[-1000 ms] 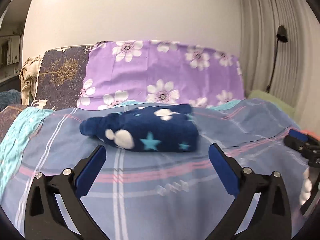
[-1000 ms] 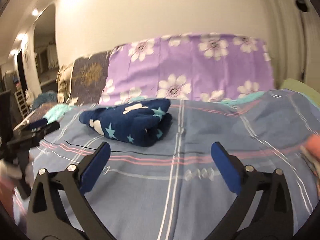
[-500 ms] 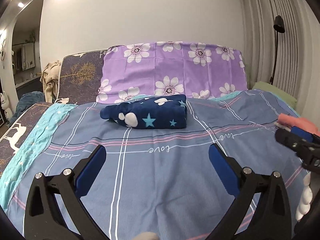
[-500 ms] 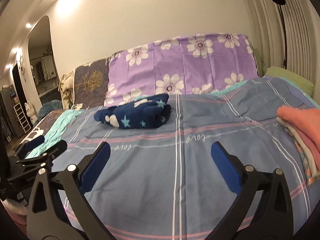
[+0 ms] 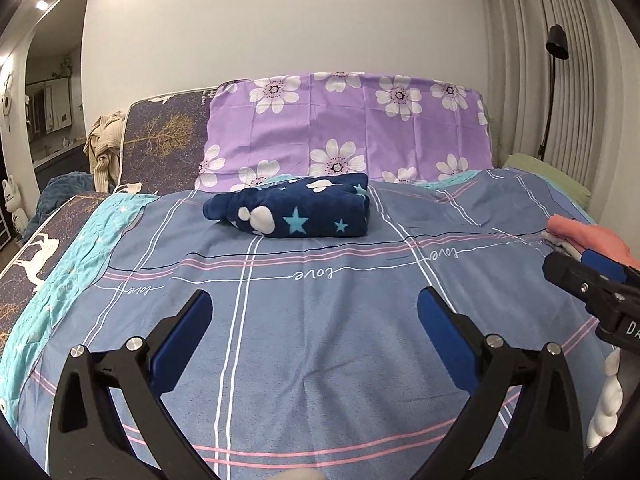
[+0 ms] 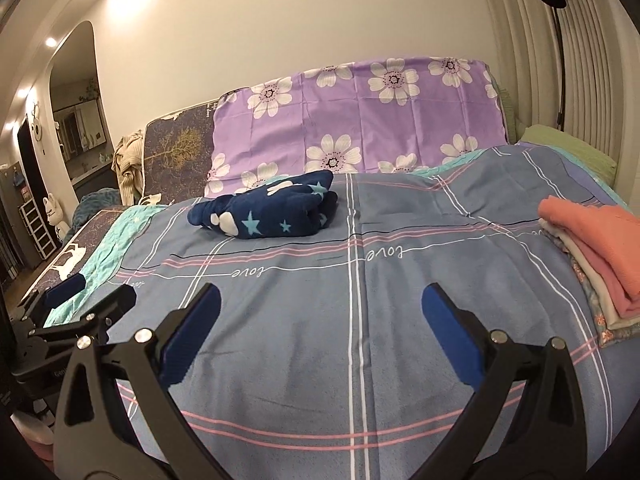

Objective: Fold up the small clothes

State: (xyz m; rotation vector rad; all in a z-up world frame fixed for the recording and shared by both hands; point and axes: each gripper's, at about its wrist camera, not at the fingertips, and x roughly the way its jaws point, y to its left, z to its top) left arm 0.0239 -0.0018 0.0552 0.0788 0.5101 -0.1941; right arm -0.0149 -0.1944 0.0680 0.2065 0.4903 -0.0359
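Observation:
A folded navy fleece garment (image 5: 296, 210) with white and teal stars lies on the blue checked bed sheet (image 5: 320, 352), near the pillows; it also shows in the right wrist view (image 6: 268, 212). My left gripper (image 5: 314, 320) is open and empty, well short of the garment, above the sheet. My right gripper (image 6: 320, 316) is open and empty, also pulled back. A stack of folded clothes (image 6: 596, 252) with an orange piece on top sits at the right edge of the bed. The right gripper shows at the left wrist view's right edge (image 5: 592, 280).
A purple flowered pillow (image 5: 348, 128) and a dark tree-print cushion (image 5: 164, 140) stand at the head of the bed. A teal blanket (image 5: 60, 276) runs along the left side. A floor lamp (image 5: 556, 44) and a ribbed wall are at right.
Both grippers have pulled back and risen away from the folded navy garment, which now looks smaller and farther. Both stayed open. The stack of clothes has come into view at right.

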